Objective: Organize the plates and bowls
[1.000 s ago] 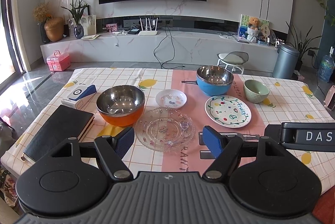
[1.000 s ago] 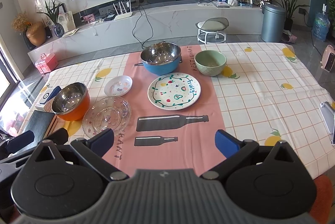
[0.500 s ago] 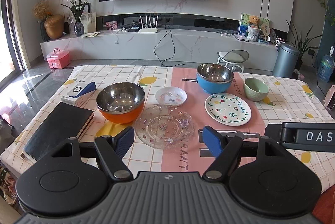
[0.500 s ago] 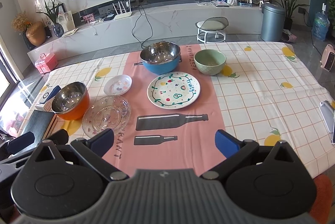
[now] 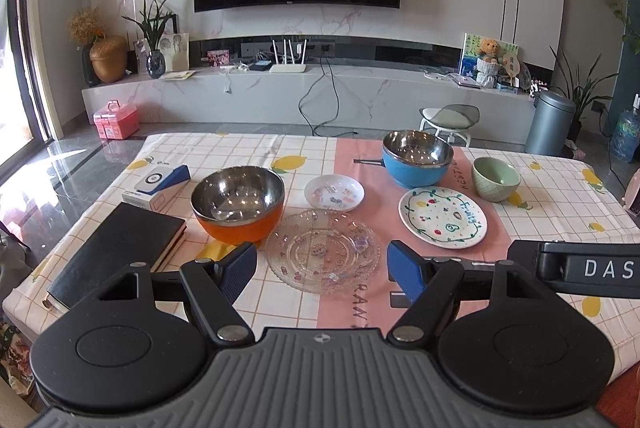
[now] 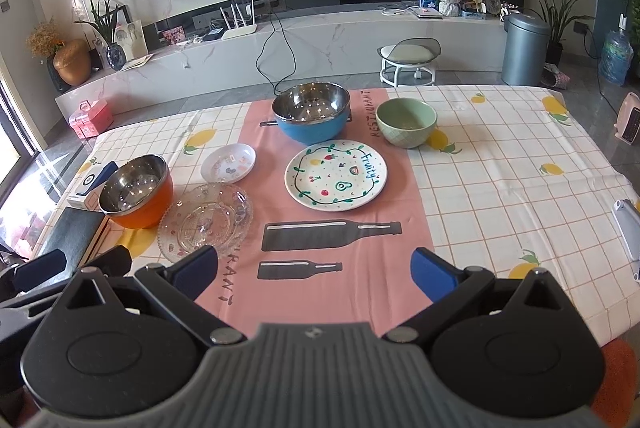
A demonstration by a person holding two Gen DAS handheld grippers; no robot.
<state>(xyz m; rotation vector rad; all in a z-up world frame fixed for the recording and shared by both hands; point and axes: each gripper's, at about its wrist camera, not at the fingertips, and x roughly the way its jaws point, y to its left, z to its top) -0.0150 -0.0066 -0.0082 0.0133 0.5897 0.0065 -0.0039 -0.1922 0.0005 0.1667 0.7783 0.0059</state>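
Note:
On the tablecloth stand an orange steel-lined bowl (image 5: 238, 206) (image 6: 137, 191), a clear glass plate (image 5: 323, 251) (image 6: 206, 216), a small white dish (image 5: 334, 192) (image 6: 228, 162), a blue steel-lined bowl (image 5: 416, 158) (image 6: 311, 117), a green bowl (image 5: 495, 178) (image 6: 406, 121) and a white fruit-patterned plate (image 5: 443, 217) (image 6: 335, 174). My left gripper (image 5: 322, 270) is open, hovering just short of the glass plate. My right gripper (image 6: 314, 272) is open above the near pink strip, holding nothing.
A black notebook (image 5: 118, 248) and a blue-and-white box (image 5: 158, 184) lie at the table's left edge. A white device (image 6: 628, 228) rests at the right edge. The right gripper's body (image 5: 576, 266) reaches in from the right of the left wrist view. Beyond stand a stool (image 6: 408, 62) and a bin (image 6: 524, 48).
The left wrist view has tilted up a little, so the dishes sit slightly lower in frame. The right gripper has barely moved. Both grippers stay open.

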